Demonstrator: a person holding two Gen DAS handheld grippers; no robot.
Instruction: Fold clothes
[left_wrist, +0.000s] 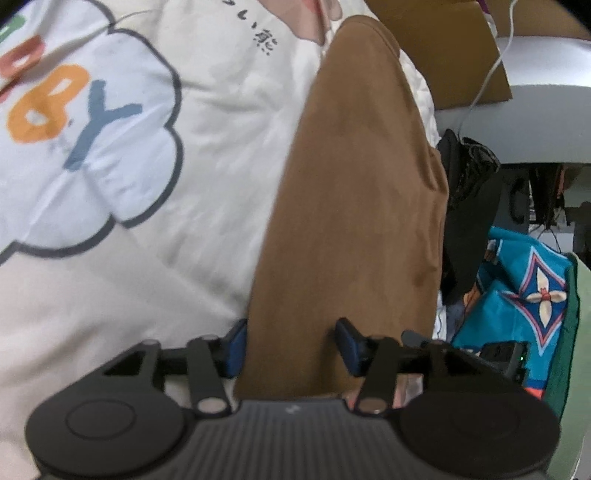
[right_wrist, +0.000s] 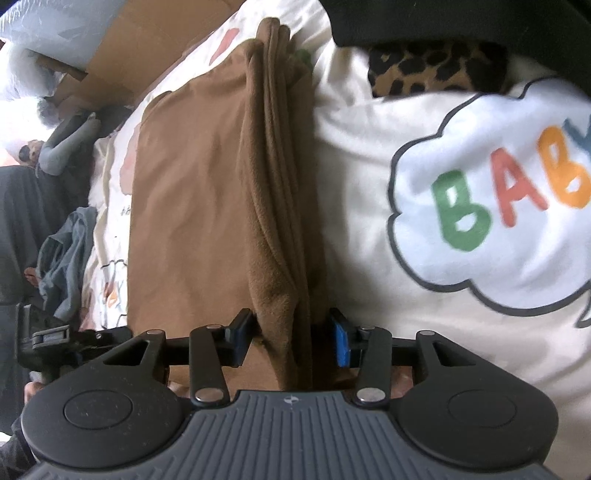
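Brown garment (right_wrist: 207, 192): folded lengthwise on cream printed quilt (right_wrist: 369, 155), layered edge bunched. Right tongs (right_wrist: 291, 338): clamped on bunched edge. Left tongs (left_wrist: 291, 349): straddling near end, grip uncertain, cannot tell.

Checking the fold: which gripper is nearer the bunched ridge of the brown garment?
Right. The right gripper straddles the bunched ridge. The left gripper straddles a flat edge of the brown garment.

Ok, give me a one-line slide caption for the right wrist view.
Right hand-held gripper straddling the bunched edge of a folded brown garment lying on a cream quilt printed "BABY".
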